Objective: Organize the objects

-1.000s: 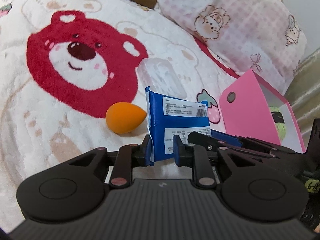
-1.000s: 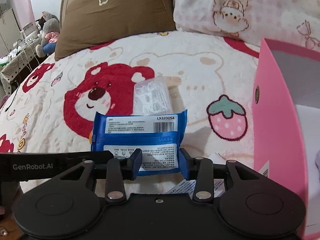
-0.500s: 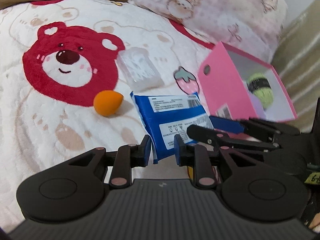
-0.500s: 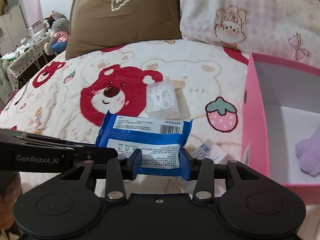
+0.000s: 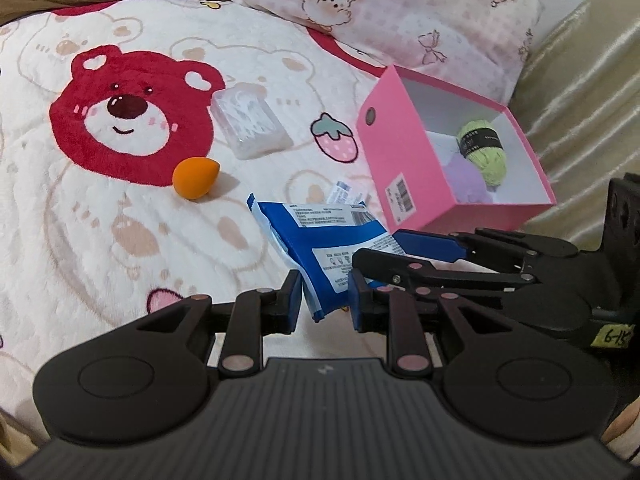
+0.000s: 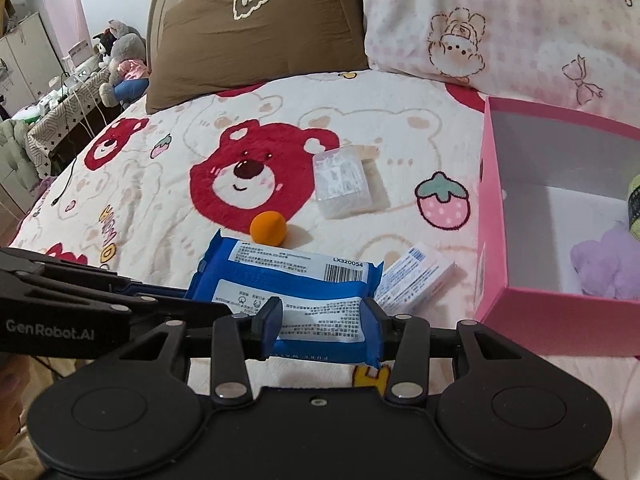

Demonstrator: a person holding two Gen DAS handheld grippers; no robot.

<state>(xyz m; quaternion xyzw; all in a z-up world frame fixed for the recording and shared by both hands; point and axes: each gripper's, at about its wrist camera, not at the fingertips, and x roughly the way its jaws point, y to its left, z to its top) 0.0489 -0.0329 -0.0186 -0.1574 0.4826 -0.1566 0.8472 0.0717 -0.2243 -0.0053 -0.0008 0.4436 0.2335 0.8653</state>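
We see the bear-print blanket [image 5: 100, 240] on the bed, both grippers holding one blue wipes pack [image 6: 296, 292] raised off it.

Left to right, left wrist view:
- orange sponge egg [image 5: 195, 178] at 10 o'clock from the pack, lying on the blanket at the edge of the red bear face [image 5: 128, 120]
- clear plastic box [image 5: 250, 122] at 11 o'clock, flat on the blanket, well apart from the egg
- left gripper [image 5: 323, 298]: jaws clamped on the pack's near corner, pack tilted
- right gripper [image 5: 384, 246] comes in from 3 o'clock, jaws on the pack's right side
- small white carton [image 5: 342, 192] at 12 o'clock behind the pack, just beside the pink box
- pink box [image 5: 394, 160] at 1 o'clock, open top, green yarn ball [image 5: 482, 152] and a purple fluffy item [image 5: 466, 176] inside

Right wrist view:
- left gripper [image 6: 176, 298] enters at 9 o'clock, on the pack's left edge
- right gripper [image 6: 322, 322]: jaws across the pack's near edge, pads against both sides; they have just been opening a little, pack between them
- label with barcode faces up
- white carton at 2 o'clock, pink box at 3 o'clock
- brown pillow [image 6: 256, 28] and pink pillow [image 6: 500, 20] at 12 o'clock, at the head of the bed
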